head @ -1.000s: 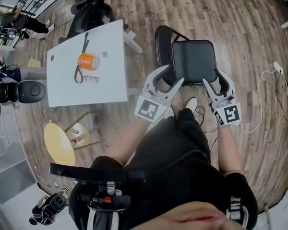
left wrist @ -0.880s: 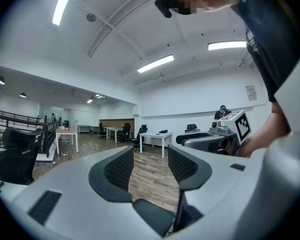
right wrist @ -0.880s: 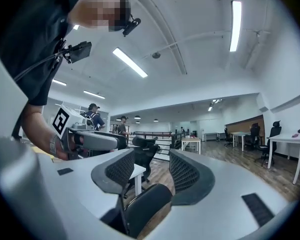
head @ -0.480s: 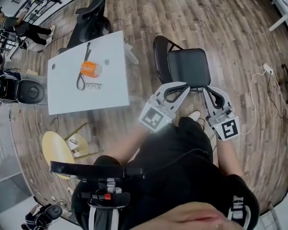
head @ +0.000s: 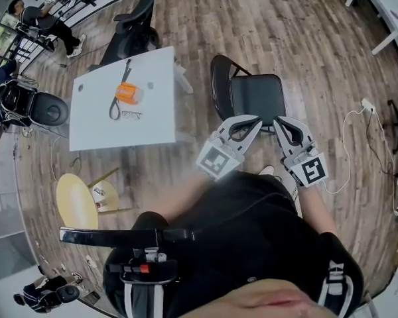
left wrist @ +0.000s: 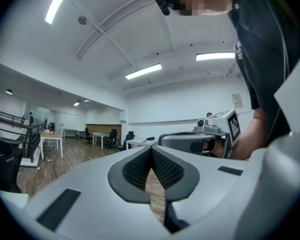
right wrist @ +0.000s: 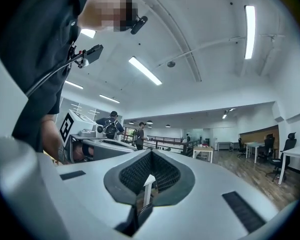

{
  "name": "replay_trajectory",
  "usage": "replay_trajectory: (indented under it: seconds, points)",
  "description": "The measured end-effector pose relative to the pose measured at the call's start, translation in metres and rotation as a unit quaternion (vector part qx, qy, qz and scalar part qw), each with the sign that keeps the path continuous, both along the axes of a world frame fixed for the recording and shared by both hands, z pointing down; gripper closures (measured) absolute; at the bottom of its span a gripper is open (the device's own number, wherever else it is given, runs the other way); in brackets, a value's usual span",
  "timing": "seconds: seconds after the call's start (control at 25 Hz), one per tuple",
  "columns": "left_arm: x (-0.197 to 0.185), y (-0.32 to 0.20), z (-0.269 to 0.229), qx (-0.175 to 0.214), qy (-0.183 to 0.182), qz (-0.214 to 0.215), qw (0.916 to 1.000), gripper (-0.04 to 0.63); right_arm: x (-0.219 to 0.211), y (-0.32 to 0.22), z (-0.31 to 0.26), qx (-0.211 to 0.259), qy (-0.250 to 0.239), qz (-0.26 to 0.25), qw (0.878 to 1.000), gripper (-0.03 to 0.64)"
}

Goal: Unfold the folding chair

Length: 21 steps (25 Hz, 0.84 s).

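Apparently finished: unfolded chair (head: 255,98) upright on floor (head: 318,58) at 12 o'clock, just beyond left hand-held gripper (head: 255,120) and right hand-held gripper (head: 278,122), both closed tight, empty. Next, probably: back off, check steadiness.

Left tool (head: 255,120) and right tool (head: 278,121) lift back off the folding chair's (head: 255,97) seat front, and both sets of jaws, wide open a second ago, close up, gripping nothing.

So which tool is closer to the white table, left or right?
Left. The left tool hangs just right of the white table in the head view; the right tool is farther right, beyond it.
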State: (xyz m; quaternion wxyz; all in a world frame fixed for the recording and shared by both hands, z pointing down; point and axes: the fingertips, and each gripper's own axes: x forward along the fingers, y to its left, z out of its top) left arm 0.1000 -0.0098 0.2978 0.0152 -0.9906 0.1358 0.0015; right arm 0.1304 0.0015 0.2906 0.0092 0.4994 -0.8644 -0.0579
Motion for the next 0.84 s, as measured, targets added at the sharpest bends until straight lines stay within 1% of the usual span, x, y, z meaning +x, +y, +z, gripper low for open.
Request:
replay_trajectory:
  seconds: [0.16, 0.48, 0.6, 0.84]
  points:
    - [0.013, 0.008, -0.006, 0.001, 0.002, -0.009, 1.0, 0.591, 0.009, 0.007, -0.01, 0.004, -0.004, -0.011, 1.0, 0.609]
    - [0.028, 0.003, -0.008, -0.006, -0.017, -0.041, 0.999, 0.591, 0.027, 0.008, -0.021, 0.008, -0.006, -0.021, 1.0, 0.609]
    - [0.035, -0.003, -0.022, 0.012, -0.01, -0.044, 0.9989, 0.591, 0.031, 0.003, -0.029, 0.013, -0.004, -0.023, 1.0, 0.609]
    - [0.02, -0.001, -0.019, 0.01, -0.014, -0.055, 0.9983, 0.591, 0.014, 0.006, -0.021, 0.006, -0.01, -0.03, 0.999, 0.609]
